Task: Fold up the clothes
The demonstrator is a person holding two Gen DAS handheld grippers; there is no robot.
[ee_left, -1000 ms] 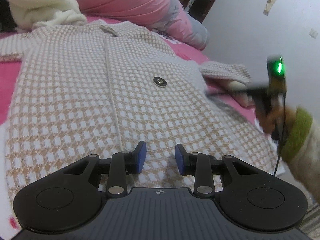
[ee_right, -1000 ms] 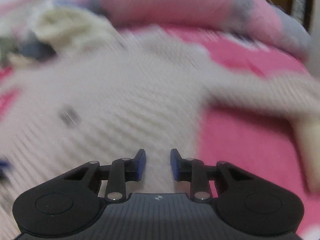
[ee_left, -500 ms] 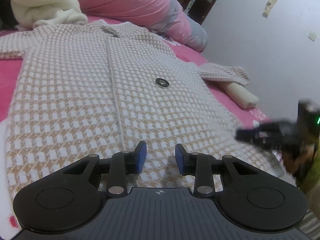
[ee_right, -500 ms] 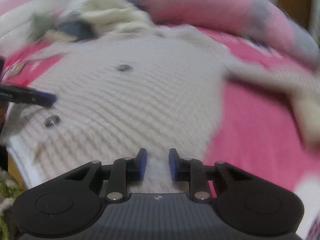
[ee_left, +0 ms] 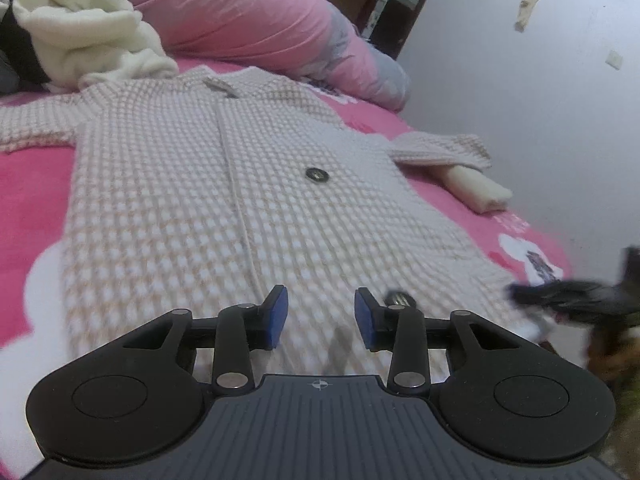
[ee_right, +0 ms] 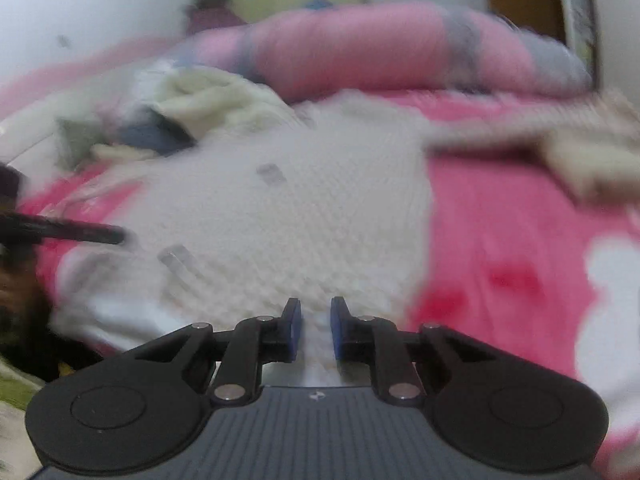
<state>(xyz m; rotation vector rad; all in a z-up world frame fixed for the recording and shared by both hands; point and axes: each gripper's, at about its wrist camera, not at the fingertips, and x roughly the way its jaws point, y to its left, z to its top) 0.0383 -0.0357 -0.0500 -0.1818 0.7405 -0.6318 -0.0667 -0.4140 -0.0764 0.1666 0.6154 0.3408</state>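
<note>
No words to read

There are no letters, numbers or brand names clear enough to read on anything in these two views.

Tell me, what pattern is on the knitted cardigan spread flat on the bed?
A small tan-and-white check on the knitted cardigan, clearest in the left wrist view.

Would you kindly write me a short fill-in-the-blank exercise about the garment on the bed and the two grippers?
1. The checked cardigan lies spread on a ____ bedsheet.
2. The fingers of the left gripper stand ____, with nothing between them.
3. The dark round button sits on the cardigan's ____.
4. Beyond the cardigan's collar lies a heaped ____ fleece garment.

Missing words: pink; open; front; cream
</note>
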